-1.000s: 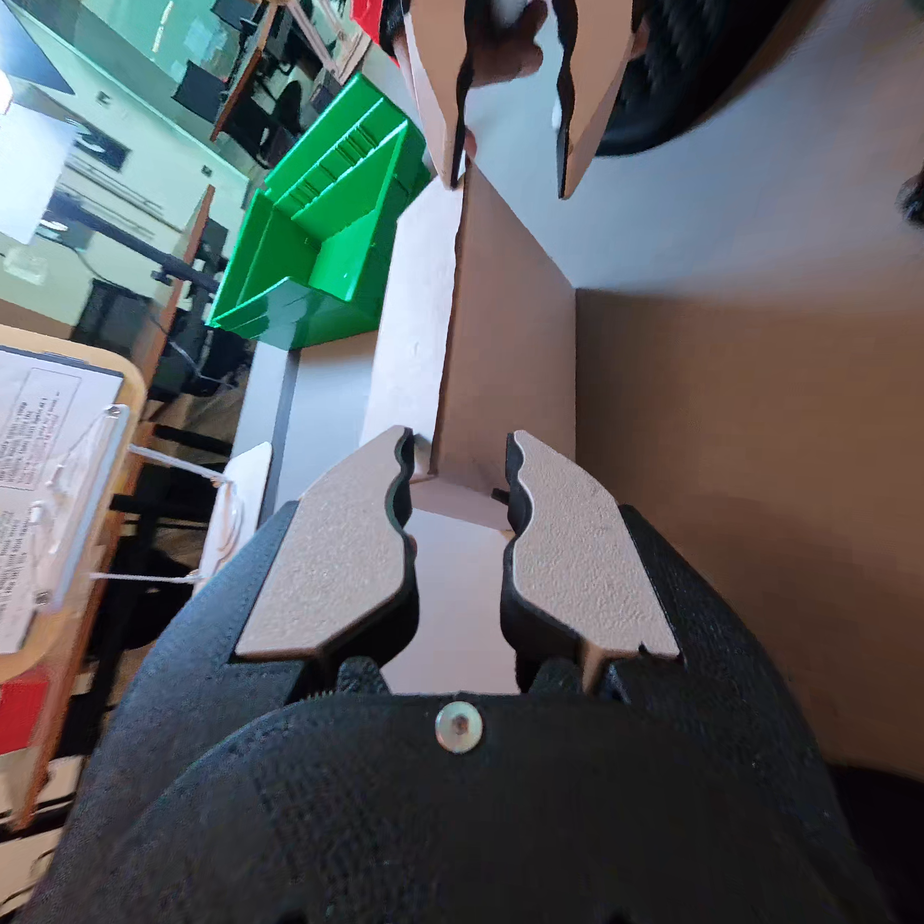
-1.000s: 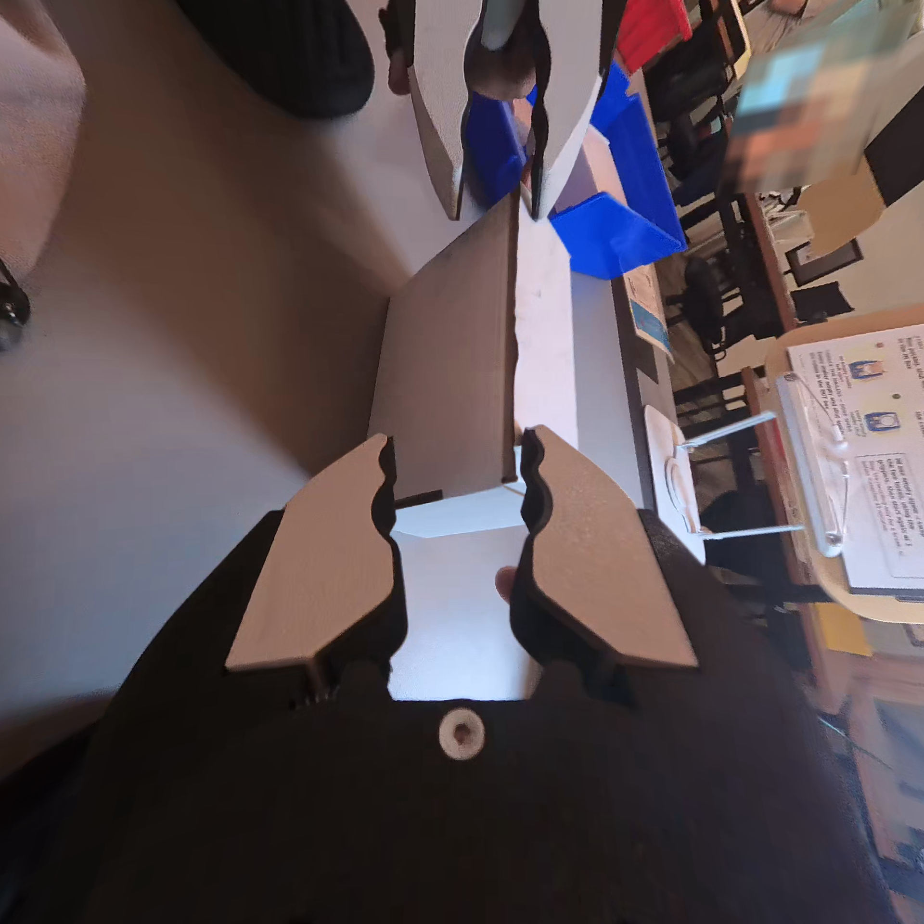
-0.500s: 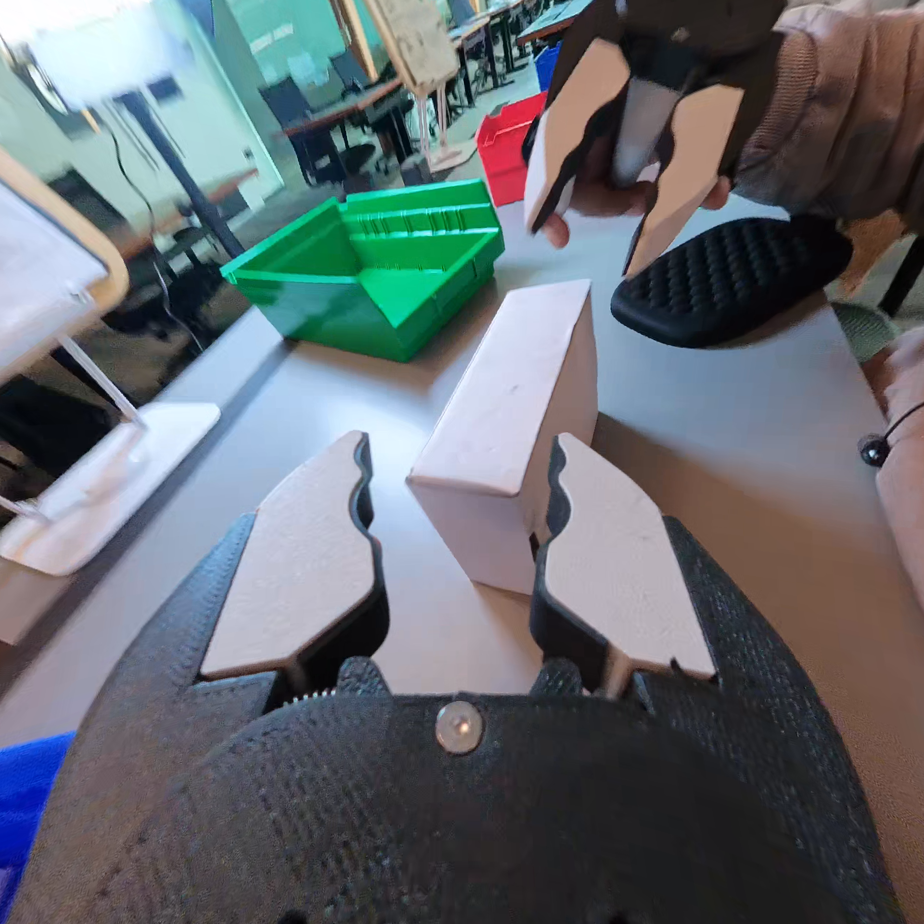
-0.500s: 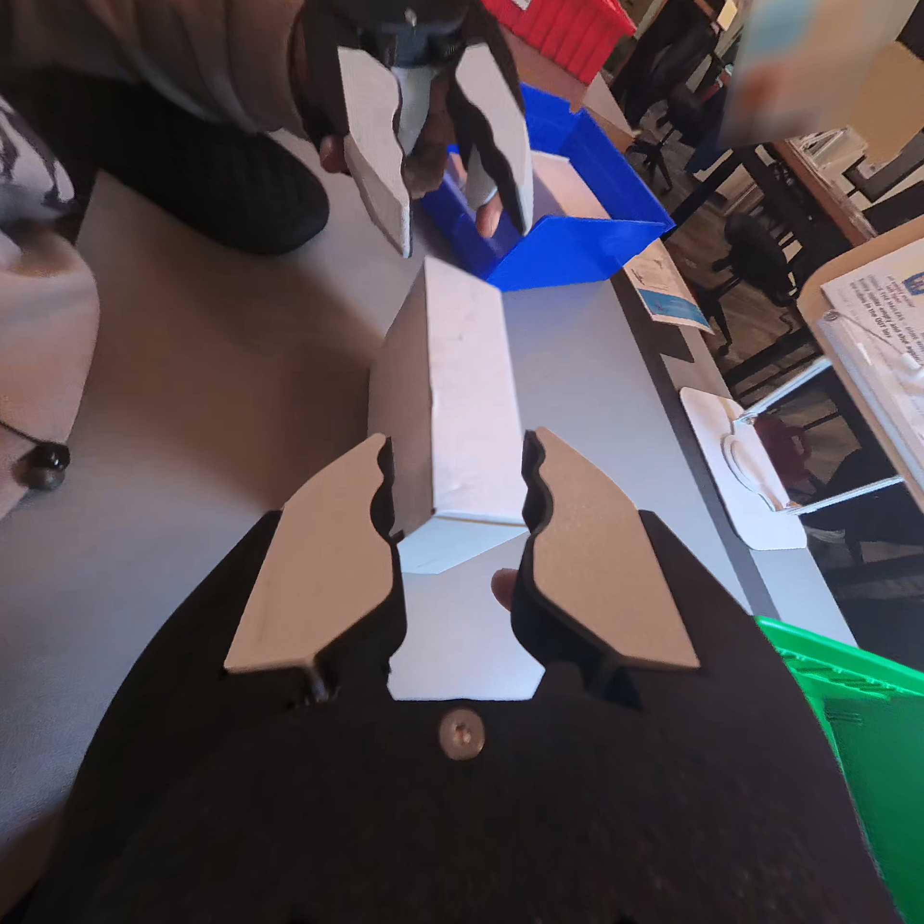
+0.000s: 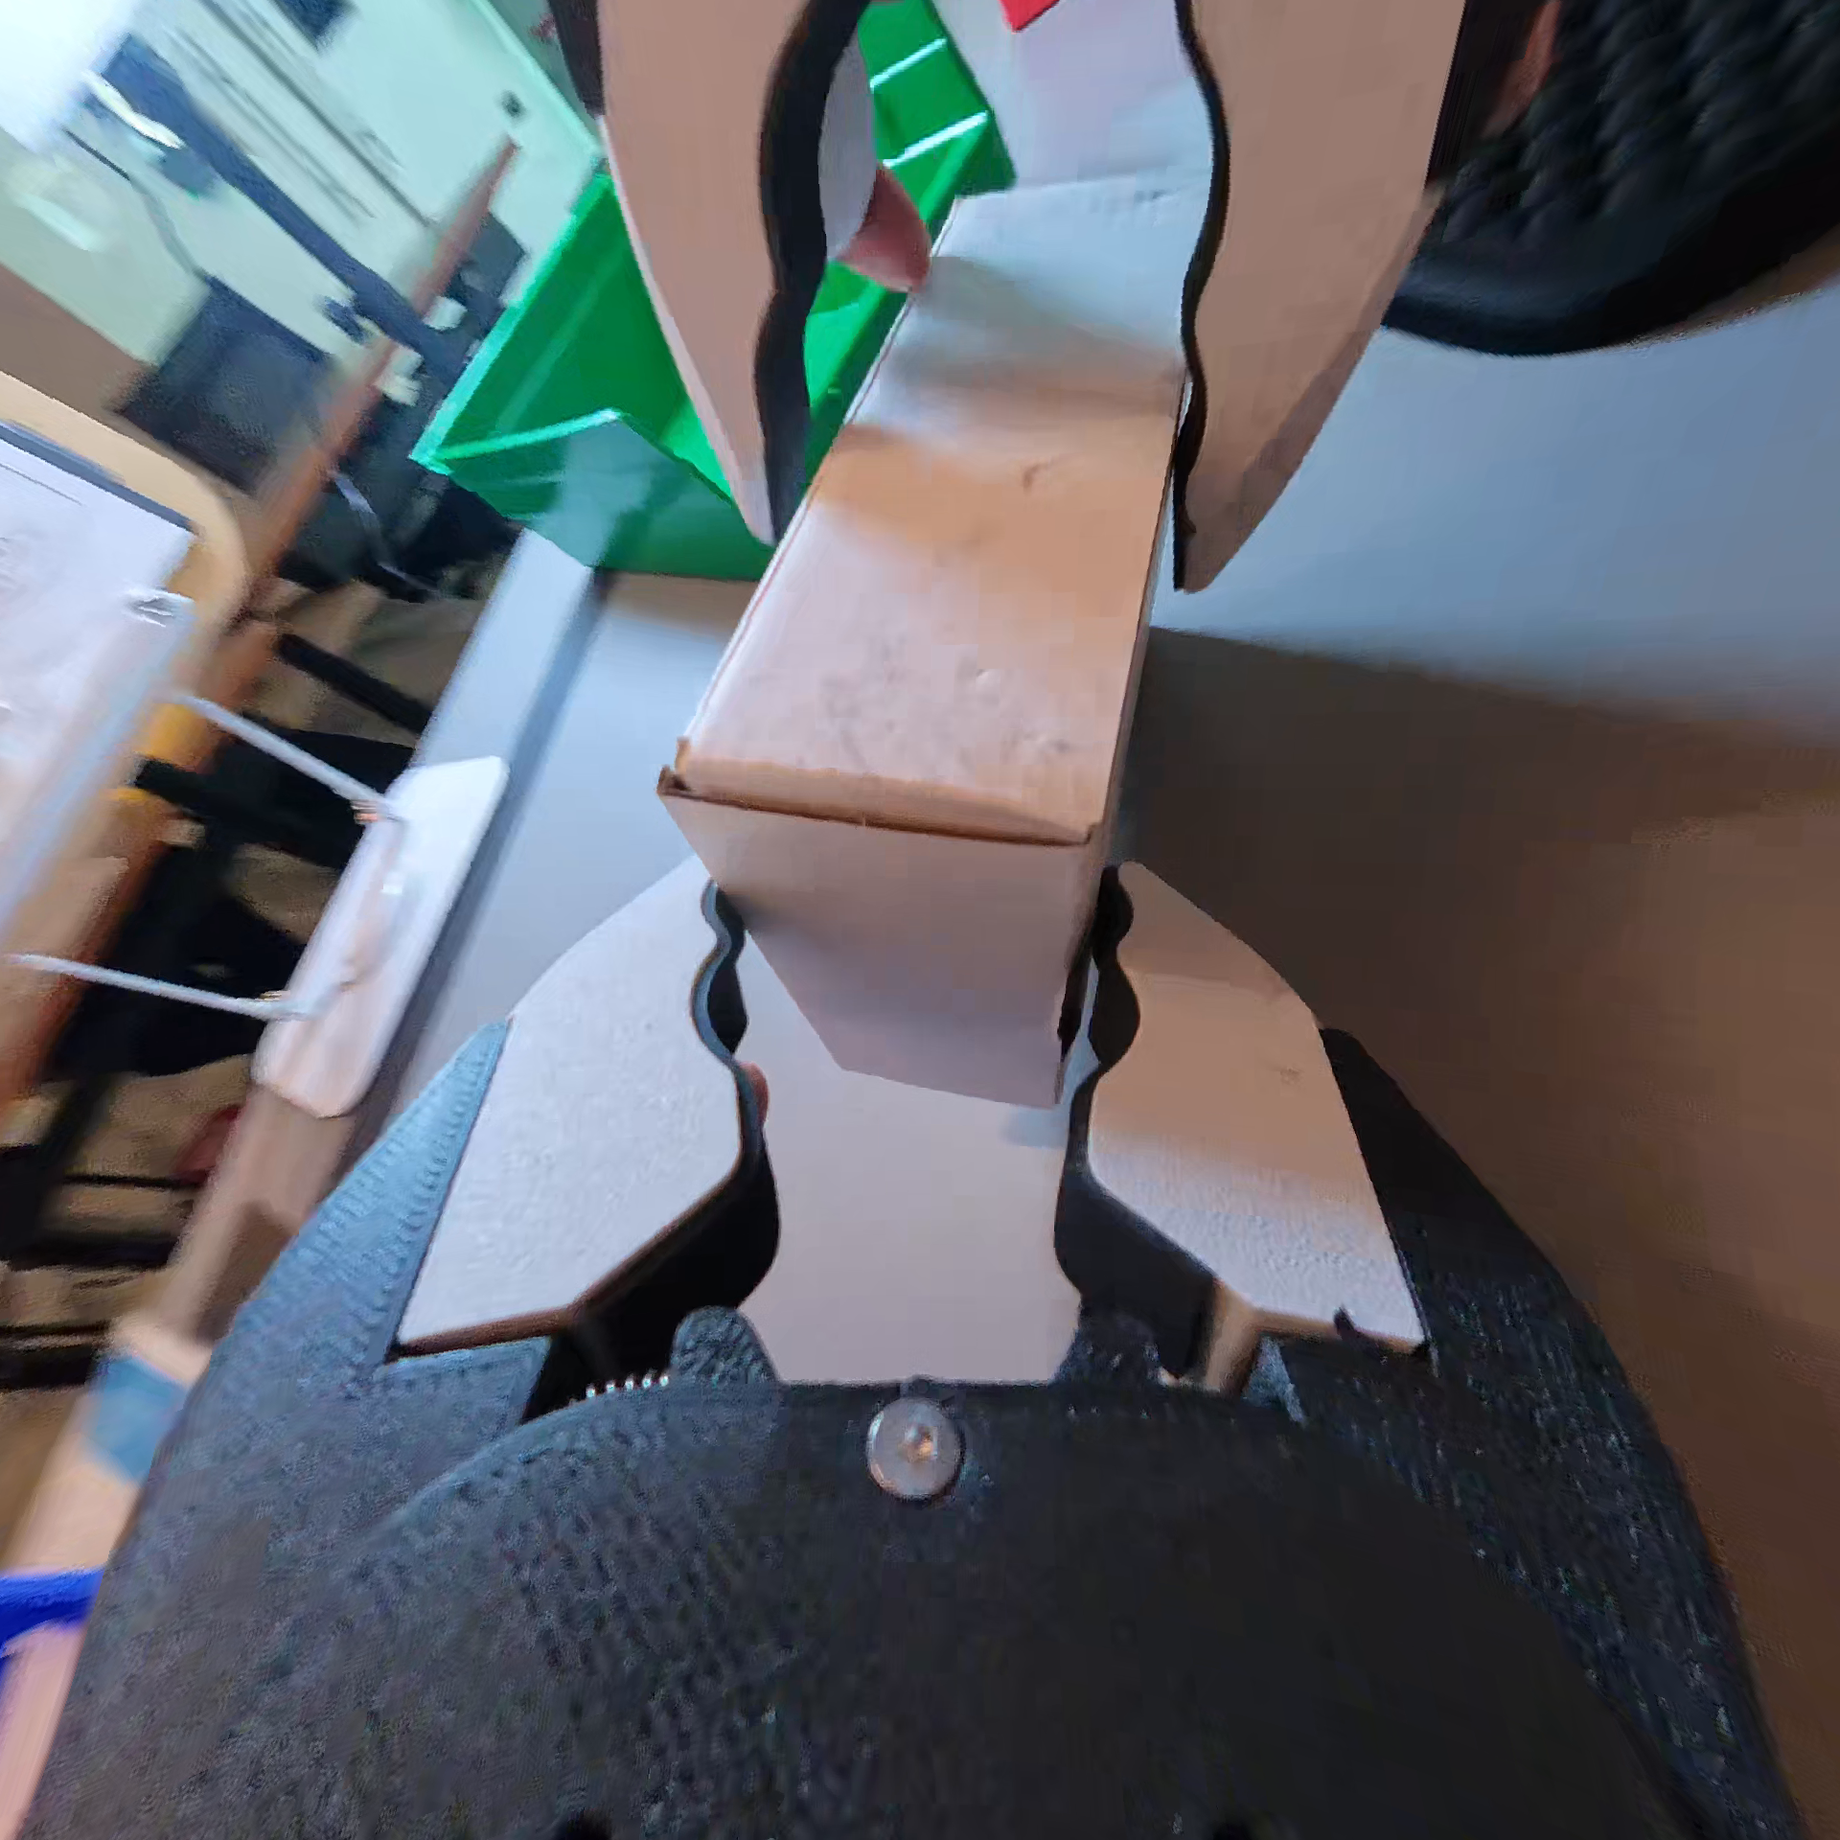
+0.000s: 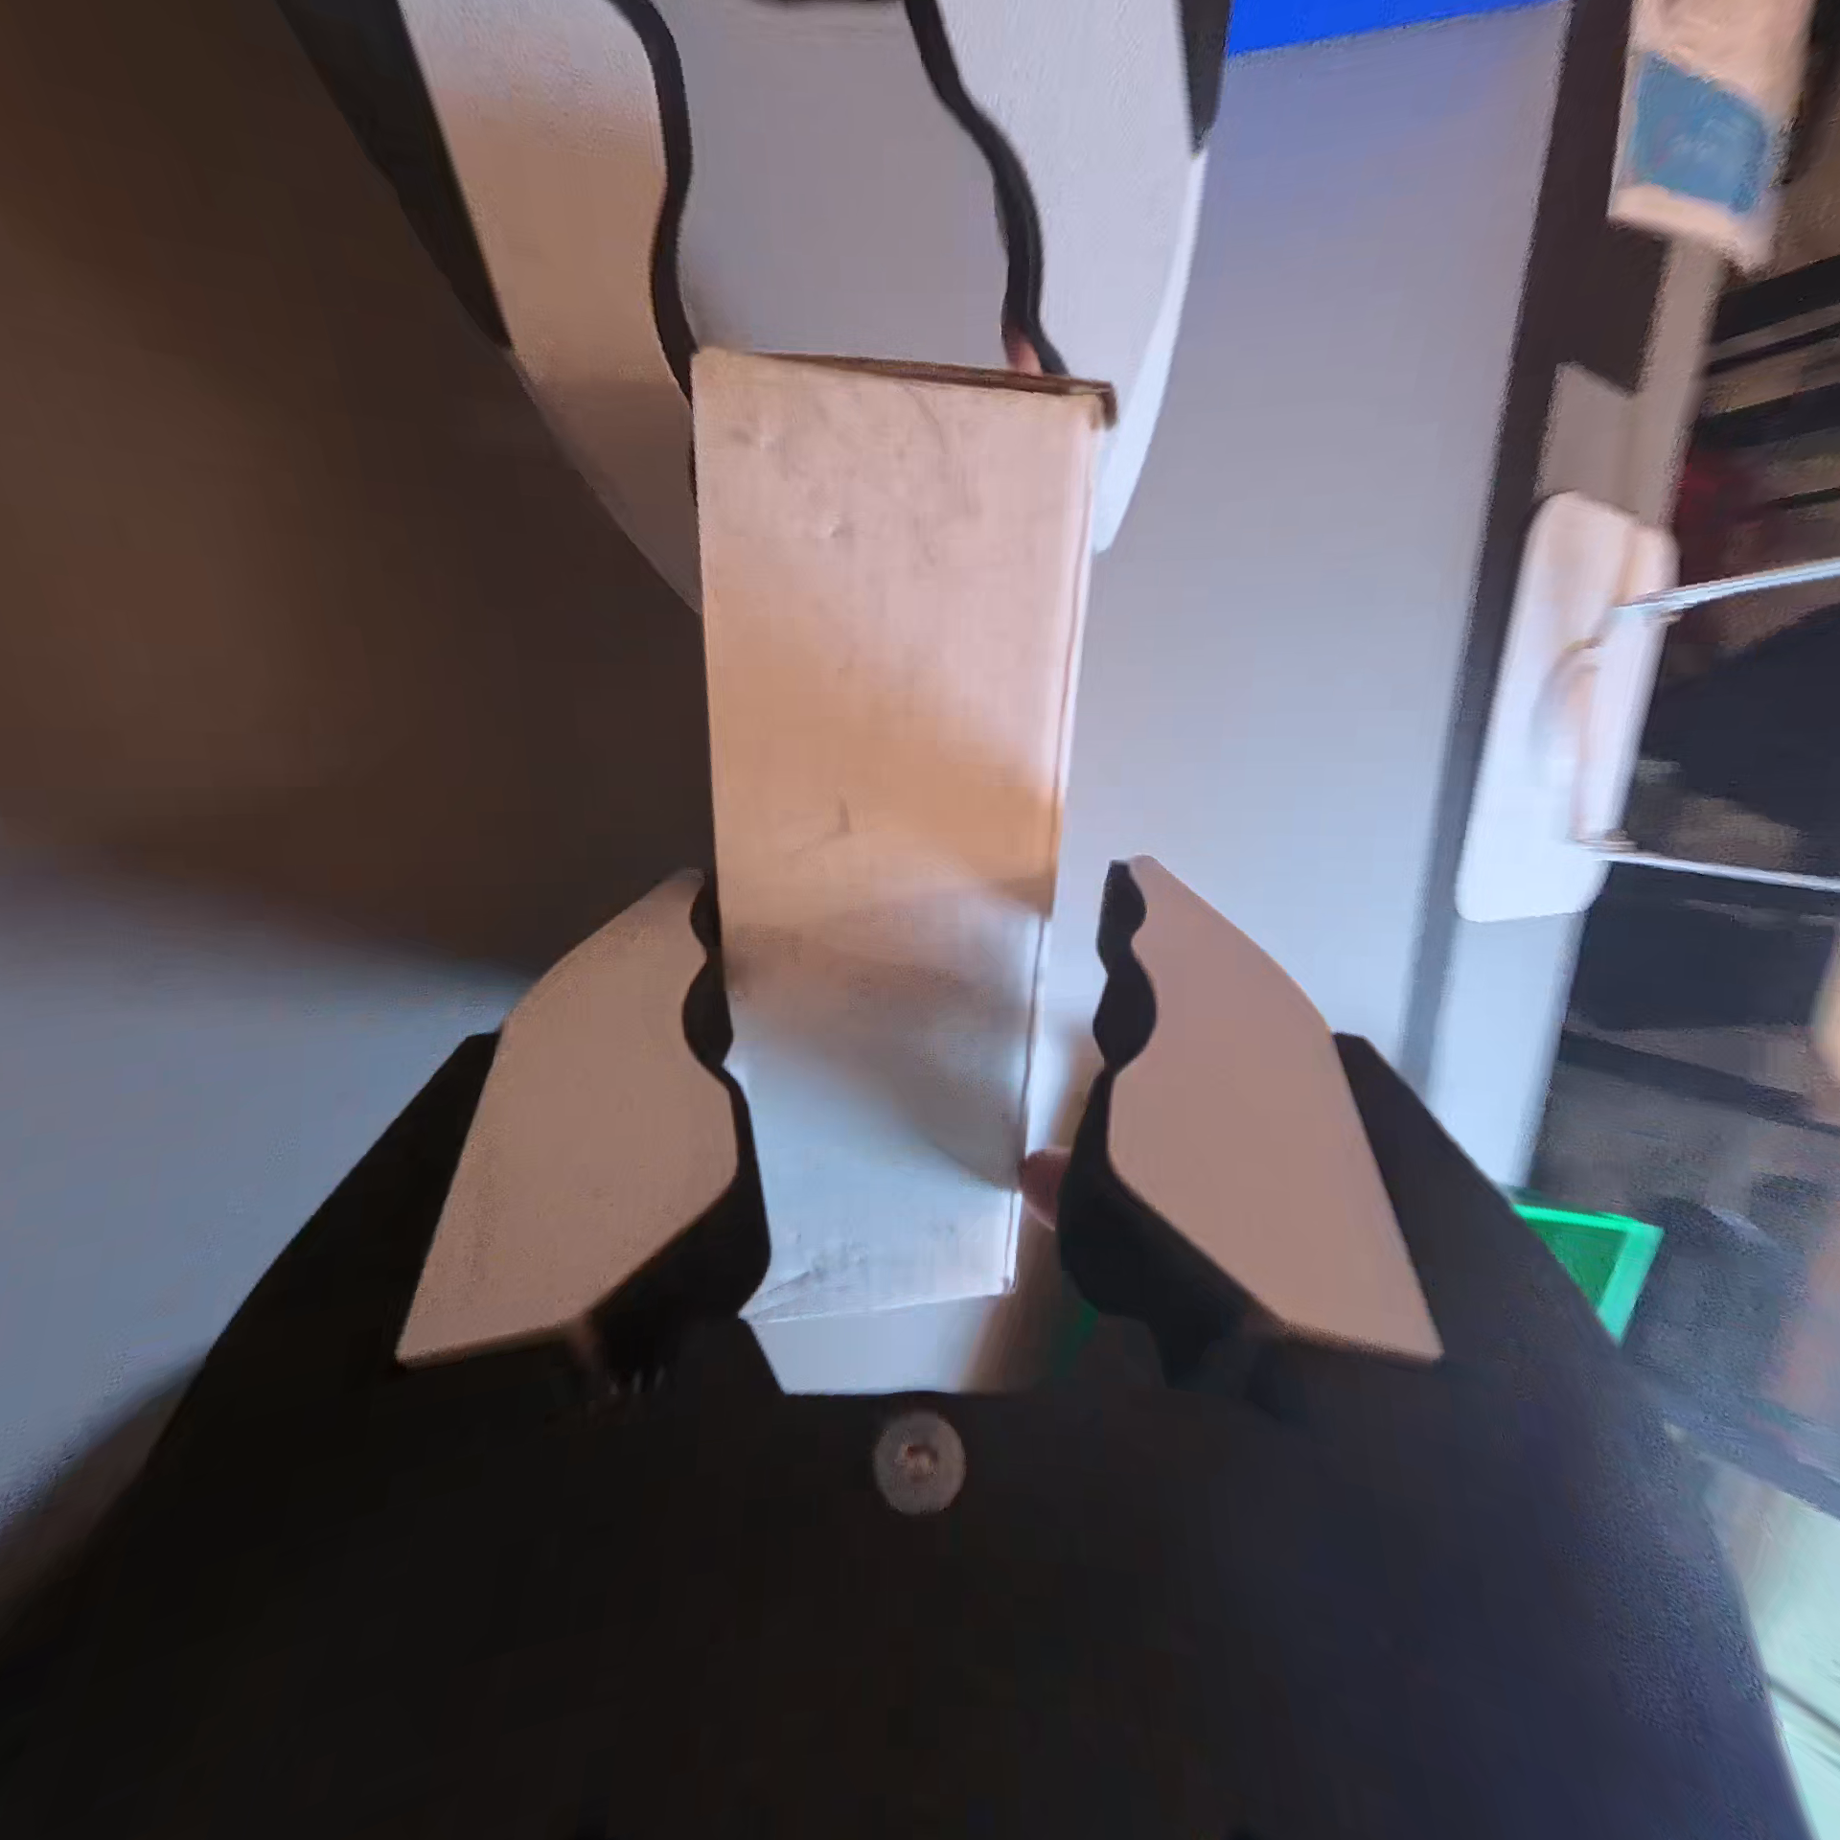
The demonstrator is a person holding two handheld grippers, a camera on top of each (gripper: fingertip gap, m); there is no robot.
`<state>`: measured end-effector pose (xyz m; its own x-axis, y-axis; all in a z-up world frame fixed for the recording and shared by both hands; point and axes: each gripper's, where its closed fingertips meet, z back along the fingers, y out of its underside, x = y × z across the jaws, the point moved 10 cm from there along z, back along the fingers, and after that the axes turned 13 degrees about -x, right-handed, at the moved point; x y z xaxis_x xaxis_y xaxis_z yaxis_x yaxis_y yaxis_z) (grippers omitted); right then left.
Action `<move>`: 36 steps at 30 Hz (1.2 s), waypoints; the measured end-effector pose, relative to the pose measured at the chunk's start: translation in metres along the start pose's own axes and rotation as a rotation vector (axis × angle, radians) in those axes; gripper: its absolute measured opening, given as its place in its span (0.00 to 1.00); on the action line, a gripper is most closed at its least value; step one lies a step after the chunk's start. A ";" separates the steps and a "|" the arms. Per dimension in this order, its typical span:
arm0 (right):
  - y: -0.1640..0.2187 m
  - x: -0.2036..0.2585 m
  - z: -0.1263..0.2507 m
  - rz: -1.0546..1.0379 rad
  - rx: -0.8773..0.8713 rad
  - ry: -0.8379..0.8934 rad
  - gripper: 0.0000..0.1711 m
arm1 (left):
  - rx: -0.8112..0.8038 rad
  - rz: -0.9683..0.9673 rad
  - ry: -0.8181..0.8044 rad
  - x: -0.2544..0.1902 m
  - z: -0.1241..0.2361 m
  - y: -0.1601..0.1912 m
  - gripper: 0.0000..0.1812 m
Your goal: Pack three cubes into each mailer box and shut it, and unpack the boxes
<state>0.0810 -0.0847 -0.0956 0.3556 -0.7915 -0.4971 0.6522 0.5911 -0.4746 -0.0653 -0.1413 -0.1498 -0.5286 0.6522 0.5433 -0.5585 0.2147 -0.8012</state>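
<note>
Both claws, left (image 5: 906,956) and right (image 6: 906,956), clamp opposite ends of 1 closed, scuffed white mailer box (image 5: 956,617).

Closed mailer box (image 5: 926,637), held at both ends.
Left gripper (image 5: 901,956) jaws bracket near end; right gripper (image 5: 981,498) brackets far end; green bin (image 5: 597,428) behind on grey tabletop (image 5: 1494,518).

The closed mailer box (image 5: 956,617) is plain white card, tinted warm peach where light falls on it, with thin brown raw edges at its folds. Both grippers, the left gripper (image 5: 911,986) and the right gripper (image 6: 906,996), have pale off-white speckled fingers (image 5: 597,1145) edged in wavy black rubber, on black textured bodies with a silver screw. Behind sit a bright green bin (image 5: 597,418), a sliver of blue bin (image 6: 1394,25), and the pale grey table (image 5: 1494,498).
</note>
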 end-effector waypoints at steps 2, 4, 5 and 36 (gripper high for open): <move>-0.003 0.008 -0.004 0.126 0.050 0.066 0.38 | 0.025 -0.127 -0.079 -0.004 0.001 -0.003 0.38; -0.005 0.009 -0.006 0.202 0.073 0.153 0.37 | 0.023 -0.188 -0.144 -0.003 0.003 -0.005 0.38; -0.004 0.008 -0.005 0.220 0.081 0.182 0.37 | 0.008 -0.186 -0.179 -0.001 0.004 -0.006 0.38; 0.299 -0.183 -0.055 0.121 0.710 0.592 0.43 | -0.160 0.282 -0.529 0.077 0.078 0.018 0.29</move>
<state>0.1741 0.2454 -0.1858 0.1754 -0.4070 -0.8965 0.9592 0.2759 0.0624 -0.1654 -0.1438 -0.1033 -0.9101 0.2598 0.3228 -0.2699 0.2195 -0.9375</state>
